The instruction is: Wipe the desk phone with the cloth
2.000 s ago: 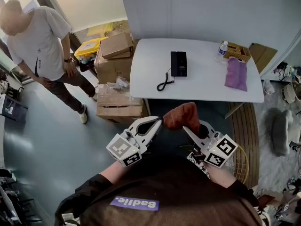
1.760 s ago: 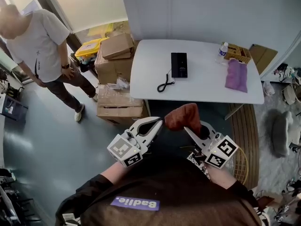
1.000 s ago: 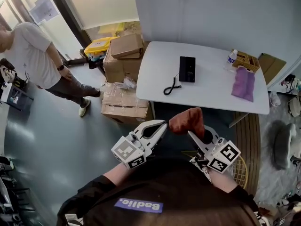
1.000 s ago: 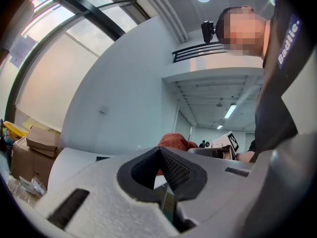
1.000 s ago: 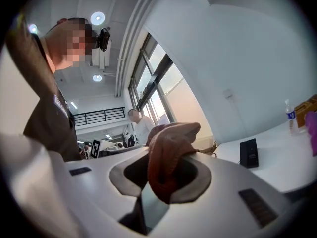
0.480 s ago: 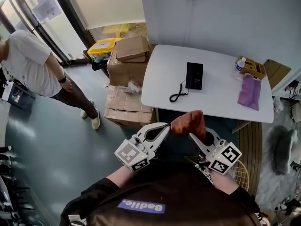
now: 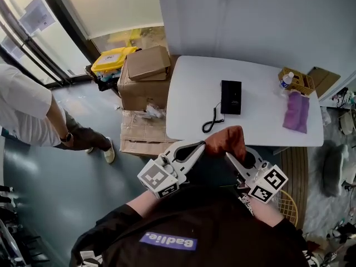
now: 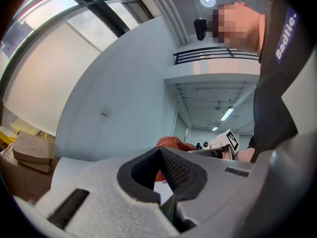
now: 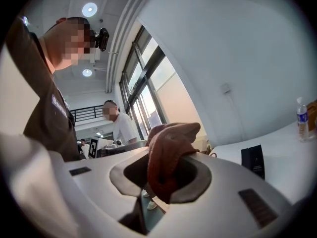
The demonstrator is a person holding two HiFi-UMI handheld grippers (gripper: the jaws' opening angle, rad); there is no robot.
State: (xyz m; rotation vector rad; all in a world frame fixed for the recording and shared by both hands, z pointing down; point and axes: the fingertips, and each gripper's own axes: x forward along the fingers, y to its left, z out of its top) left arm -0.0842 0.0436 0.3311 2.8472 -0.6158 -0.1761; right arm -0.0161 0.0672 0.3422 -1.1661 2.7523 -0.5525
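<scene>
While the right tool (image 7: 228, 152) grips the rust cloth (image 7: 225, 139), the left tool (image 7: 201, 146) is closed, empty. The table (image 7: 189, 96) carries the desk phone (image 7: 231, 97), a purple rag (image 7: 296, 111) and a bottle (image 7: 286, 80).

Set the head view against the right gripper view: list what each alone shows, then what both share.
Only the head view: the phone's coiled cord, a purple cloth lying on the table, and stacked cardboard boxes beside it.
Only the right gripper view: ceiling lights, and the right gripper seen close, its claw shut on the red-brown cloth.
Both: that cloth, the black desk phone, the water bottle, the white table and a person in a white shirt.
</scene>
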